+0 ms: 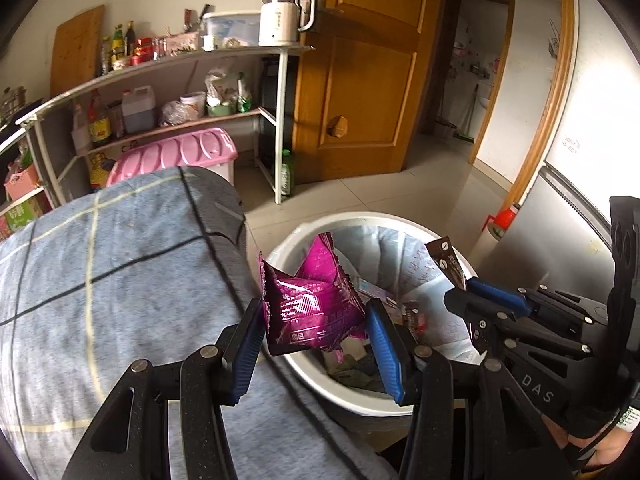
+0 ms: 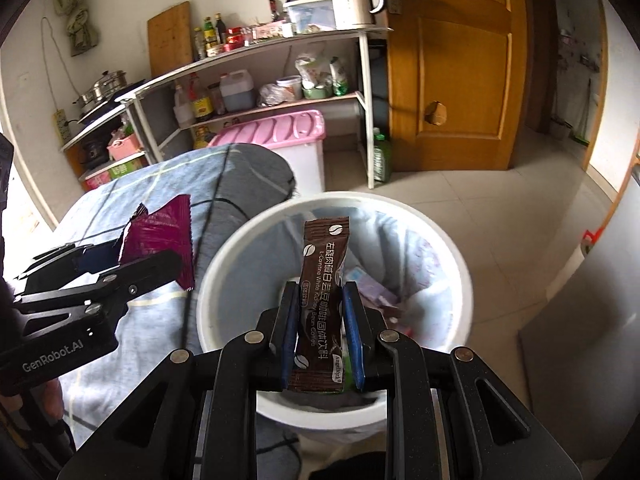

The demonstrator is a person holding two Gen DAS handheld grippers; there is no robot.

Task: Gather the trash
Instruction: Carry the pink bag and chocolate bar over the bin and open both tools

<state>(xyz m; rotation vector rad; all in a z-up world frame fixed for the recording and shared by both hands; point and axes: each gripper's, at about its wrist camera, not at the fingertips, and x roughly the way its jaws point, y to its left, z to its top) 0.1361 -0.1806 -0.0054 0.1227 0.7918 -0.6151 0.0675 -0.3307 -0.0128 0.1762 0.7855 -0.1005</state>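
My left gripper [image 1: 315, 312] is shut on a crumpled magenta wrapper [image 1: 308, 300], held over the near left rim of a white trash bin [image 1: 360, 219]. The bin has a pale liner and holds several scraps. My right gripper [image 2: 321, 294] is shut on a brown coffee sachet [image 2: 322, 280], which stands upright above the bin's [image 2: 460, 268] opening. In the left wrist view the right gripper [image 1: 464, 292] shows at the right with the sachet [image 1: 446, 258] sticking up. The right wrist view has the left gripper [image 2: 148, 254] and the wrapper [image 2: 160, 236] at the left.
A blue-grey checked blanket [image 1: 100, 280] lies just left of the bin. Behind it stand a pink-lidded storage box [image 1: 180, 152] and a shelf [image 1: 160, 68] with bottles and a white kettle [image 1: 280, 20]. A wooden door [image 1: 360, 80] and a grey appliance [image 1: 560, 232] flank the tiled floor.
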